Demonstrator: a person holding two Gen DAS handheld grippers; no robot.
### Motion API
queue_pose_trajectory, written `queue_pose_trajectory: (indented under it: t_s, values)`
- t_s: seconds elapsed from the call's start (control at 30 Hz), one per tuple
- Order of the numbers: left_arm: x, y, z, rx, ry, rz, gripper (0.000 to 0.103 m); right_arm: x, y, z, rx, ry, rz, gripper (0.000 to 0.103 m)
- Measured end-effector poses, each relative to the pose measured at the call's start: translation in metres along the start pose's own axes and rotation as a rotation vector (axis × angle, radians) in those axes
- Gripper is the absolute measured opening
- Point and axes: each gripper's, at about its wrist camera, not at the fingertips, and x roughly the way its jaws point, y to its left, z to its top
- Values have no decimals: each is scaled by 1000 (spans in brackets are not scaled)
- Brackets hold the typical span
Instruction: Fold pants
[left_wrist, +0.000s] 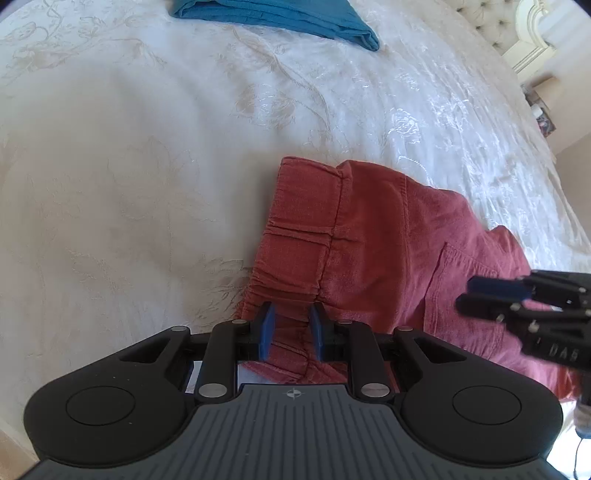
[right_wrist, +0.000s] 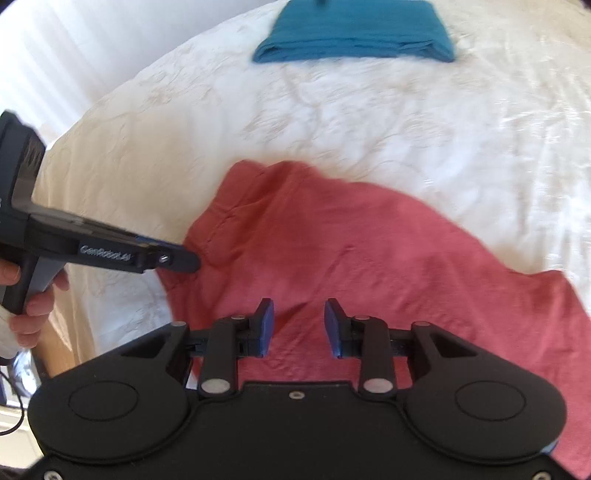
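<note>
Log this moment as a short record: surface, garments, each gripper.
surface: white bedspread
task garment: red pants, lying partly folded, waistband toward the left gripper
other garment: teal folded cloth, at the far side, apart from the pants
left gripper: jaws apart over the waistband, nothing clamped
right gripper: jaws apart above the pants, nothing between them

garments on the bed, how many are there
2. The red pants lie spread on the near side of the white bedspread; a folded teal garment sits at the far edge. Any others beyond these views would be hidden.
</note>
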Motion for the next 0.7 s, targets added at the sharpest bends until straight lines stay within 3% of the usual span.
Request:
queue_pose_trajectory:
  t_s: [0.2,0.37,0.53,0.7]
  values:
    - [2,-7,-1,46,-5,27,21,7,-84,9,202,11,-167,42]
    - [0,-9,-3,85,-7,39,21,37,-126,17,222,22,-324,36]
    - [-9,-23,-4,137,-18,88,21,16,-130,19,292,-51,-353,41]
    - [-25,-43,-9,191,-58,127,22,-28,-121,-18,352,-113,-330,53]
